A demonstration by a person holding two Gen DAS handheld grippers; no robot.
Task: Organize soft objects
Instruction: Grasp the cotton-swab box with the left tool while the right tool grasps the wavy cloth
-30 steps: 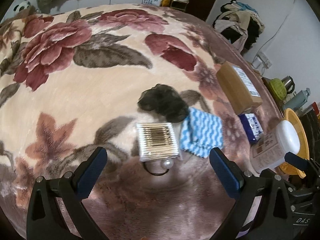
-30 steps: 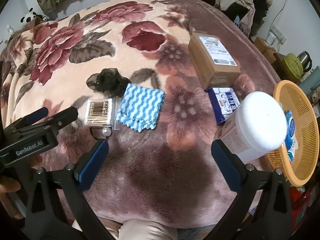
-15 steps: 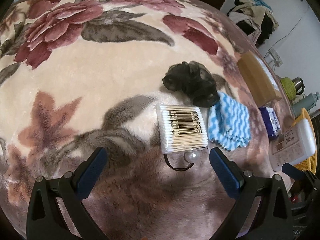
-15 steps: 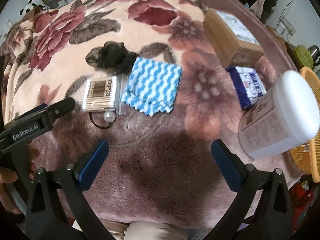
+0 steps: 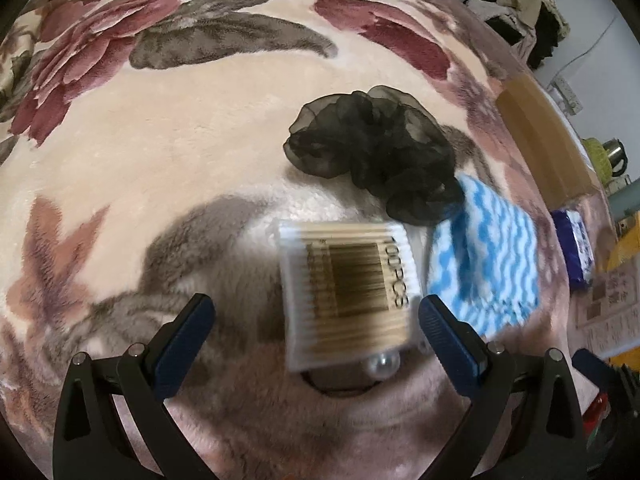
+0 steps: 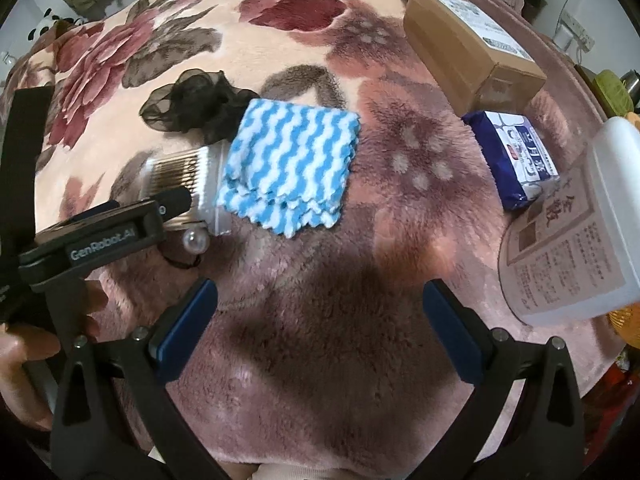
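Left wrist view: the left gripper (image 5: 316,320) is held low over the floral blanket (image 5: 160,168), its jaws spread wide and empty, with the clear box of cotton swabs (image 5: 348,296) framed between them. The box is blurred, so contact cannot be judged, but the wide opening appears to be set to straddle it. A pearl hair tie (image 5: 382,364) lies partly tucked under the near edge of the box. Just beyond, a black chiffon scrunchie (image 5: 376,152) rests touching the far corner of a folded blue-and-white cloth (image 5: 484,264), which lies just beside the box on its right.

In the right wrist view, the right gripper (image 6: 320,328) is kept back over bare blanket, jaws likewise apart and holding nothing, apparently in reserve. Further right are seen a cardboard box (image 6: 472,44), a blue tissue pack (image 6: 516,156) and a white labelled container (image 6: 572,232), with an orange basket (image 6: 624,324) at the edge, probably the intended destination.

The soft items are grouped closely, so nothing is judged sorted yet; the swab box seems to be addressed first.
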